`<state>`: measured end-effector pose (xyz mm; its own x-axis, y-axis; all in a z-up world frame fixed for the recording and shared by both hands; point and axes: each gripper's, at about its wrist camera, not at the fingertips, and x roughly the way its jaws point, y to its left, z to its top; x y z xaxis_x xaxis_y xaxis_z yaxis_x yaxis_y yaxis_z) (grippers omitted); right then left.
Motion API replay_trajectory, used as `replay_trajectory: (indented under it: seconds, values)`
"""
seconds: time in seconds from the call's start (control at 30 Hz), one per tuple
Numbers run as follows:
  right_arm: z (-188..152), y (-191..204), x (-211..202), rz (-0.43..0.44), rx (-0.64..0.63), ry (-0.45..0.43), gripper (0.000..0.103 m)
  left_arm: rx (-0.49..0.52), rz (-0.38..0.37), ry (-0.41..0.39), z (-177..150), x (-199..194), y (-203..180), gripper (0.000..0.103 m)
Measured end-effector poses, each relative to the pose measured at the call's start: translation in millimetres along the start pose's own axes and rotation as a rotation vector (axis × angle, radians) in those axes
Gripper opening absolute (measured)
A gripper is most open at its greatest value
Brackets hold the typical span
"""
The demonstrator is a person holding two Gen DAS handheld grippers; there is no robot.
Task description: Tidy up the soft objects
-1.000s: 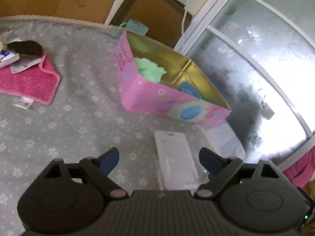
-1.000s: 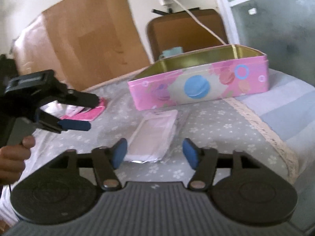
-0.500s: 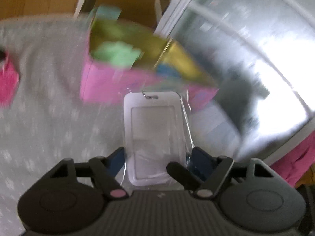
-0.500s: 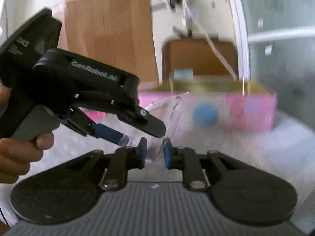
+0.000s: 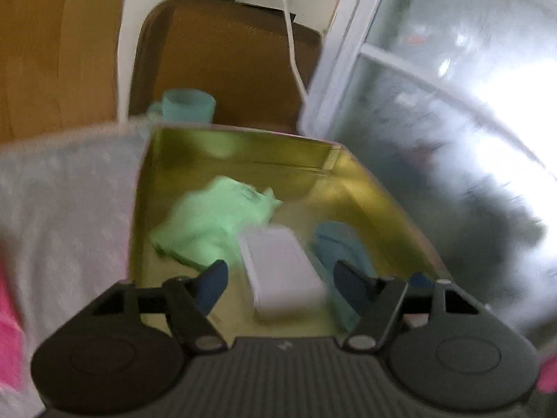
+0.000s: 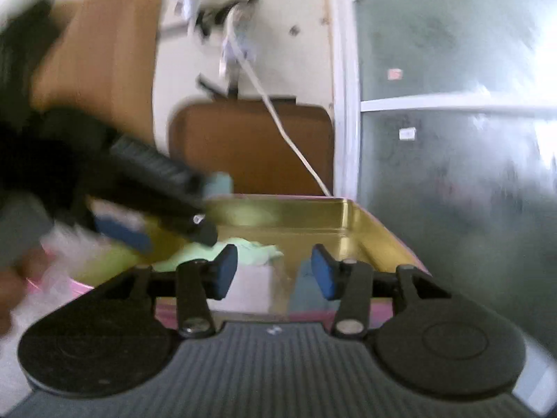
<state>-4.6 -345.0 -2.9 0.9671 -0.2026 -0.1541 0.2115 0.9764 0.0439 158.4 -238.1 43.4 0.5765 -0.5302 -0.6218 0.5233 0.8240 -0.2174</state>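
The pink tin box with a gold inside (image 5: 243, 156) stands open on the grey flowered cloth. In it lie a green cloth (image 5: 212, 219), a blue soft piece (image 5: 341, 247) and the white clear-sleeved packet (image 5: 282, 271). My left gripper (image 5: 280, 282) is open above the box, and the packet lies loose between its fingers, blurred. My right gripper (image 6: 273, 271) is open at the box's (image 6: 313, 216) near wall, with the packet (image 6: 250, 289) and blue piece (image 6: 306, 292) seen beyond it. The left gripper (image 6: 139, 181) shows blurred at the left of the right wrist view.
A brown chair back (image 5: 226, 62) and a teal cup (image 5: 188, 104) stand behind the box. A white cable (image 5: 290, 41) hangs over the chair. A frosted glass door (image 5: 452, 122) is on the right. A pink towel (image 5: 7, 331) lies at the left edge.
Both grippers lifted the packet off the cloth and carried it over the box. Both have opened and the packet now lies inside the box.
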Motion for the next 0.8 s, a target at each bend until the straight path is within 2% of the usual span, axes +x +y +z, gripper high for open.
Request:
replay_trajectory:
  seconds: [0.07,0.1,0.23,0.37,0.53,0.63,0.8]
  values:
    - [-7,-4,-33,0.022,0.038,-0.043,0.051,-0.077,-0.106,-0.001,-13,-12,20,0.077]
    - [-10,0,-44,0.026,0.044,-0.049,0.051,-0.08,-0.129,-0.02,-22,-23,28,0.079]
    - [-29,24,-63,0.105,0.122,0.013,0.051,-0.039,-0.038,-0.114,-66,-75,62,0.079]
    - [-42,73,-62,0.197,0.044,0.115,0.051,-0.064,0.09,-0.153,-102,-119,109,0.08]
    - [-48,129,-48,0.324,0.011,0.226,0.051,-0.137,0.302,-0.133,-137,-152,181,0.08]
    - [-45,153,-41,0.361,-0.023,0.261,0.051,-0.173,0.403,-0.131,-149,-166,220,0.08]
    - [-35,202,-14,0.441,-0.105,0.296,0.051,-0.239,0.496,-0.147,-171,-176,258,0.08]
